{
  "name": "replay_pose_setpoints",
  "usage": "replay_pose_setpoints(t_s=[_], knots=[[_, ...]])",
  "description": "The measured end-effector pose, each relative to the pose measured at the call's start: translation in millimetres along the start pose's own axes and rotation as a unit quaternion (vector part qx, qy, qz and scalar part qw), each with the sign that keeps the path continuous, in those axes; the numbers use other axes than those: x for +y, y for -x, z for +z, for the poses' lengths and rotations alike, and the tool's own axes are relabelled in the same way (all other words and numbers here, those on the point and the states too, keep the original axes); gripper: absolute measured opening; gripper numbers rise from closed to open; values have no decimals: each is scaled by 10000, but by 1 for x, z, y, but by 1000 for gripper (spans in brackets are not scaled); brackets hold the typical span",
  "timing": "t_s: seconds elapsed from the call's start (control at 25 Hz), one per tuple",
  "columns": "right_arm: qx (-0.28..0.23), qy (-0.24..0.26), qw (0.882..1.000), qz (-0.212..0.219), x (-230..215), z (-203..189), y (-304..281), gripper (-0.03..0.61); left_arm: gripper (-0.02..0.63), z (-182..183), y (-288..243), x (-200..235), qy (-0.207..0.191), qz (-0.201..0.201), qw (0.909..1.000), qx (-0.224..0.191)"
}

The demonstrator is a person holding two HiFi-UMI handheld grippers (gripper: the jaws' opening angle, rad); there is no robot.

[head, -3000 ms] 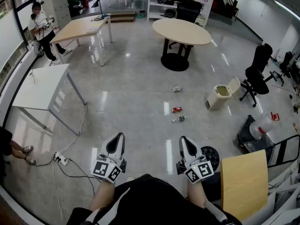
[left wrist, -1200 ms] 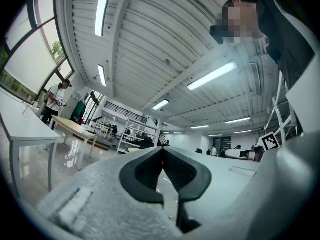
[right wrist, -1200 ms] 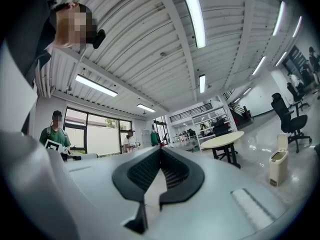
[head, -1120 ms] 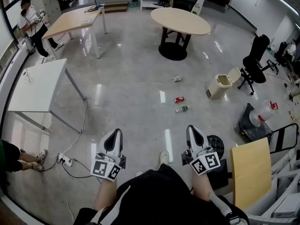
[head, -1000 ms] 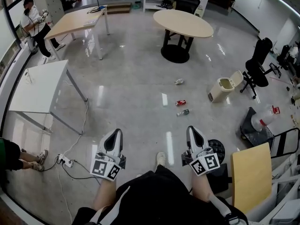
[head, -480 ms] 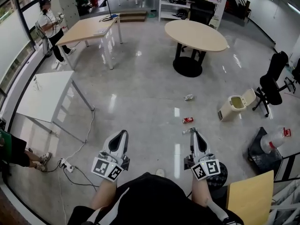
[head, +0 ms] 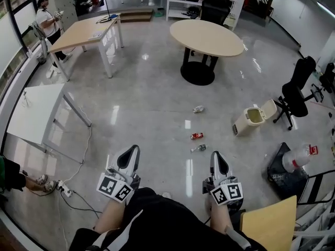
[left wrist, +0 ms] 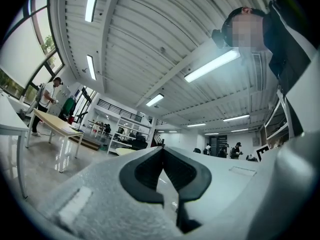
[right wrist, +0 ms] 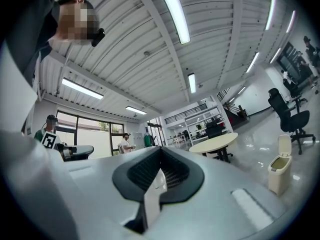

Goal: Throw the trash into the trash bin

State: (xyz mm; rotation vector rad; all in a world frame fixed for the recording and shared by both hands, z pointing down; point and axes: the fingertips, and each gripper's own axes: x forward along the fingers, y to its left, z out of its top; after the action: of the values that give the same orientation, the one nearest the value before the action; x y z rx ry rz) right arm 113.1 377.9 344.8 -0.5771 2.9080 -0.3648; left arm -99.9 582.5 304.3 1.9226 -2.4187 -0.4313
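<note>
down at the bottom of the head view, the left gripper (head: 131, 150) and the right gripper (head: 216, 156) are held side by side, both pointing up the frame over the glossy grey floor (head: 146, 103). the left jaws are pressed together at the tips with nothing between them. the right jaws are likewise fully closed and empty. the trash lies on the floor just above the right gripper in the frame. a small clear plastic bottle (head: 199, 148) is nearest, a crushed red can (head: 197, 136) is just beyond it, and a crumpled white wrapper (head: 198, 109) is further up, all apart from one another. the beige plastic trash bin (head: 242, 125) stands on the floor to the right of them, right of centre, with its flip lid tilted open, well apart from both grippers. a black office chair (head: 294, 93) is just right of the bin. a round beige table on a black pedestal (head: 206, 37) sits above the trash near the top centre. a person in a white shirt (head: 44, 22) stands in the upper left corner.
</note>
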Motion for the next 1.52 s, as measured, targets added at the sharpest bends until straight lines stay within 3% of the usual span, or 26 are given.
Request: replay_pose_setpoints(t_s=[0.36, 0.6, 0.84, 1.28, 1.52], knots=[[73, -9, 9999, -96, -13, -6, -48, 6, 3, -15, -47, 36, -306, -86, 9994, 147], [-36, 104, 9996, -246, -20, -2, -114, 6, 3, -14, -102, 85, -131, -283, 9995, 82], [-57, 314, 9988, -372, -33, 1, -178, 6, 3, -6, -160, 126, -214, -444, 9988, -40], [-33, 448, 9957, -814, -54, -3, -237, 6, 3, -10, -225, 165, -240, -877, 9959, 26], [12, 458, 9940, -996, -64, -6, -266, 6, 3, -9, -245, 192, -194, -887, 9958, 99]])
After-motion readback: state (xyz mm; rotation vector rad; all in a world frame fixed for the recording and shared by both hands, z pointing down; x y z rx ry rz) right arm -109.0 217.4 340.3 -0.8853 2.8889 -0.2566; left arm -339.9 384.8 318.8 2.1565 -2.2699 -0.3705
